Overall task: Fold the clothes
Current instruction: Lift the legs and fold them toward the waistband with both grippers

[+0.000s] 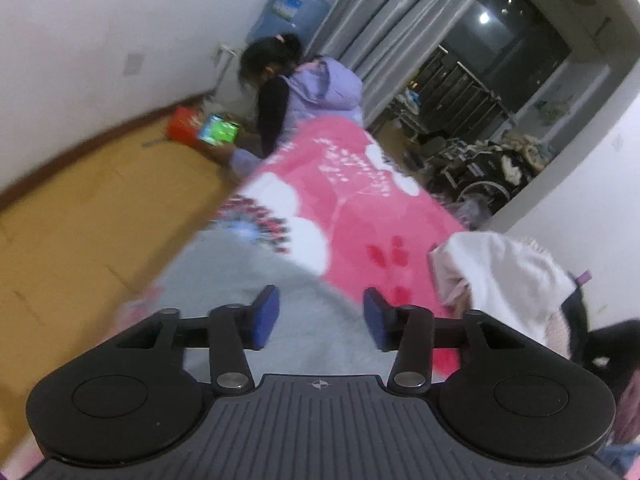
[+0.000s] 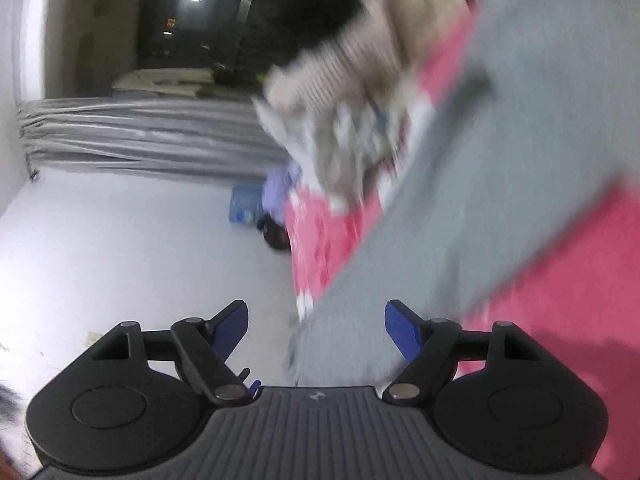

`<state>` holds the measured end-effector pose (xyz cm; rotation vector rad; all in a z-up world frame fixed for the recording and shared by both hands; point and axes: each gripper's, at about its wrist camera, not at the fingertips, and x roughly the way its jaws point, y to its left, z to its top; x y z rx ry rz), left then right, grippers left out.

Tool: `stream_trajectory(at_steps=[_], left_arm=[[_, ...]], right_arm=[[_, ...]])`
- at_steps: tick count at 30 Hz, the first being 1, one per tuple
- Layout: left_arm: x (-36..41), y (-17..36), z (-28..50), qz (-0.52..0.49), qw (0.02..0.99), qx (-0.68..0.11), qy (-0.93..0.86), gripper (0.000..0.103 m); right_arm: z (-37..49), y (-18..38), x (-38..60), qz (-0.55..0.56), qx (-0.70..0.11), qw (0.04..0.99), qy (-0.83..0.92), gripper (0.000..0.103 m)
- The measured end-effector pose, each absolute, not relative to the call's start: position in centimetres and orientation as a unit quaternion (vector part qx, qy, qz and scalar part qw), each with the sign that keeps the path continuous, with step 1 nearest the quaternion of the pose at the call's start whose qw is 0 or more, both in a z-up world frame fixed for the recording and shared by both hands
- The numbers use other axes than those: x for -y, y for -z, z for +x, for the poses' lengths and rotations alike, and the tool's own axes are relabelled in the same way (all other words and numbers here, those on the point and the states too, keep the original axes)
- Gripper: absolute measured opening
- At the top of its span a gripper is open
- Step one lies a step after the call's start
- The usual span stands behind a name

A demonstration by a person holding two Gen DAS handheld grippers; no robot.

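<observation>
A grey garment (image 1: 256,280) lies on a pink blanket (image 1: 352,184) with white patches. My left gripper (image 1: 322,316) hovers over the grey cloth, jaws wide apart and nothing between the blue pads (image 1: 268,312). In the right wrist view, which is rolled sideways and blurred, the same grey garment (image 2: 500,168) stretches away across the pink blanket (image 2: 560,280). My right gripper (image 2: 316,324) is open, and the garment's near edge lies beneath the gap between its fingers. A heap of pale clothes (image 2: 352,80) sits beyond.
A person in a lilac vest (image 1: 316,88) sits on the floor past the blanket's far end, looking at a lit tablet (image 1: 218,130). White and pink clothes (image 1: 500,272) are piled at right. Yellow floor (image 1: 80,240) lies left; grey curtains (image 1: 400,20) and a wheelchair (image 1: 476,172) stand behind.
</observation>
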<state>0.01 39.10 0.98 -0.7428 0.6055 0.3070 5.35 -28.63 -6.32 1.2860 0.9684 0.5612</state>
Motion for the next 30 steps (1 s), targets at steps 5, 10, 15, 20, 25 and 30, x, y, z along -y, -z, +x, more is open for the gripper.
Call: stream_trajectory(at_steps=[5,10,15,20,25,30], left_arm=[[-40.4,3.8,-5.2,-0.424,0.835,-0.308,-0.165,0.056],[-41.2,9.6,-7.2,-0.553,0.772,-0.248,-0.19,0.059],[-41.9,12.4,-4.2,-0.564,0.765,-0.236,-0.201,0.067],[-42.9,14.3,-2.0,-0.593,0.755,-0.183,-0.212,0.067],[-42.7,13.8,-0.1,-0.554,0.775,-0.191,-0.237,0.067],[-42.2,13.1,-0.3,-0.552,0.764,-0.189,-0.277,0.04]], right_arm=[[5.5,12.4,22.6,0.584,-0.476,0.621,-0.214,0.08],[6.1,15.5,19.4,0.591,-0.479,0.621,-0.189,0.079],[7.3,16.9,18.5,0.621,-0.43,0.634,-0.165,0.077],[8.1,18.0,18.5,0.663,-0.365,0.636,-0.15,0.073],[8.7,18.8,18.1,0.681,-0.331,0.637,-0.143,0.066],[8.9,19.4,18.0,0.678,-0.338,0.644,-0.105,0.022]])
